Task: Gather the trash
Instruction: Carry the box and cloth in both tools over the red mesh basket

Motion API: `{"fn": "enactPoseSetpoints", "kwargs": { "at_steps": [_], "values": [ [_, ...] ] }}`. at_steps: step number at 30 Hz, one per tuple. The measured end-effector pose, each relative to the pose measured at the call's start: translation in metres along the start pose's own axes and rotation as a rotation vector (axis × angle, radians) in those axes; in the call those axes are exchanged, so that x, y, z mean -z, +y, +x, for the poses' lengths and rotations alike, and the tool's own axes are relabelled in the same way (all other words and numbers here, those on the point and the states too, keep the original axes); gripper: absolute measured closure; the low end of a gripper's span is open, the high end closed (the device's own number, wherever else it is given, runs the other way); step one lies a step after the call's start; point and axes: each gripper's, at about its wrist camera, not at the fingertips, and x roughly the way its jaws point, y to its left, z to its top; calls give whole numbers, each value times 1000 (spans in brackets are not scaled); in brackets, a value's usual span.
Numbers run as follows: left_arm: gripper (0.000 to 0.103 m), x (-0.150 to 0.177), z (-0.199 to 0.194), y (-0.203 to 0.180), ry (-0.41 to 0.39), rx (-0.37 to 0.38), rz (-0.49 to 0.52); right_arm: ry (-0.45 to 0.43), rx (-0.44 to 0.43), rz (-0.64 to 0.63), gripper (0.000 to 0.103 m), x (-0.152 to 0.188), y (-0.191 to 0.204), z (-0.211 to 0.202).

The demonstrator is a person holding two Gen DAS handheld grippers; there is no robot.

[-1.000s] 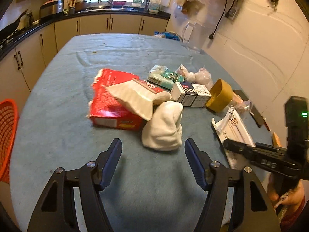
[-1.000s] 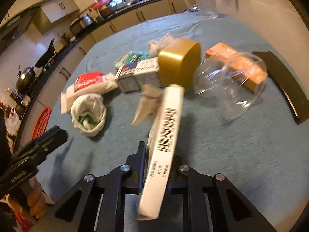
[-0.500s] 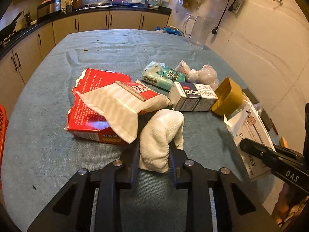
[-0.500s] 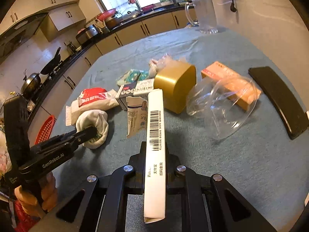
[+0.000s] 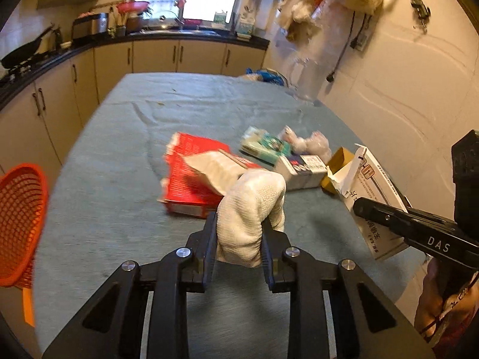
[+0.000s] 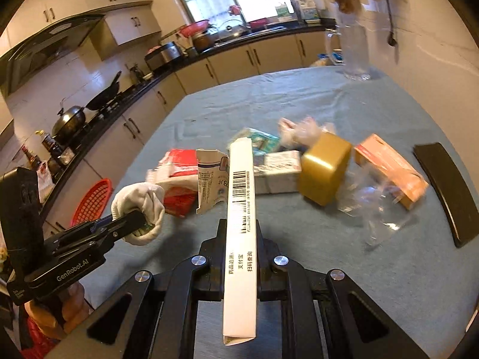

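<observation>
My left gripper (image 5: 238,233) is shut on a white crumpled cloth (image 5: 251,209) and holds it above the table; it also shows in the right wrist view (image 6: 140,206). My right gripper (image 6: 239,239) is shut on a flattened white medicine box (image 6: 241,218) with a barcode, lifted off the table; the box also shows in the left wrist view (image 5: 368,197). On the blue-grey table lie a torn red carton (image 5: 188,185), a green packet (image 5: 265,146), a small white box (image 5: 301,170), a gold box (image 6: 324,167), an orange box (image 6: 392,170) and clear plastic (image 6: 377,209).
An orange mesh basket (image 5: 19,221) stands off the table's left edge; it also shows in the right wrist view (image 6: 91,200). A black flat object (image 6: 446,191) lies at the table's right. A clear jug (image 6: 354,51) stands at the far end. Kitchen counters run behind.
My left gripper closed on the white cloth and lifted it off the table. My right gripper has raised the white box and drawn back from the pile.
</observation>
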Motion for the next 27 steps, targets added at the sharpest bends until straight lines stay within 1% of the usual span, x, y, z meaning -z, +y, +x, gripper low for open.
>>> {"fn": "enactPoseSetpoints", "kwargs": {
  "at_steps": [4, 8, 13, 15, 17, 21, 27],
  "values": [
    [78, -1, -23, 25, -40, -39, -32, 10, -34, -40, 89, -7, 24, 7],
    [78, -2, -44, 49, -73, -78, -66, 10, -84, -92, 89, -13, 54, 13],
    [78, -1, -71, 87, -120, -133, -114, 33, -149, -149, 89, -19, 99, 28],
    [78, 0, -81, 104, -135, -163, -131, 45, -191, -180, 89, -21, 121, 35],
    [78, 2, -89, 122, -147, -195, -156, 54, -212, -206, 89, -22, 138, 41],
    [78, 8, -103, 157, -160, -259, -207, 125, -293, -242, 89, -23, 175, 68],
    [78, 21, -110, 208, -143, -351, -259, 220, -375, -277, 89, -24, 226, 114]
  ]
}}
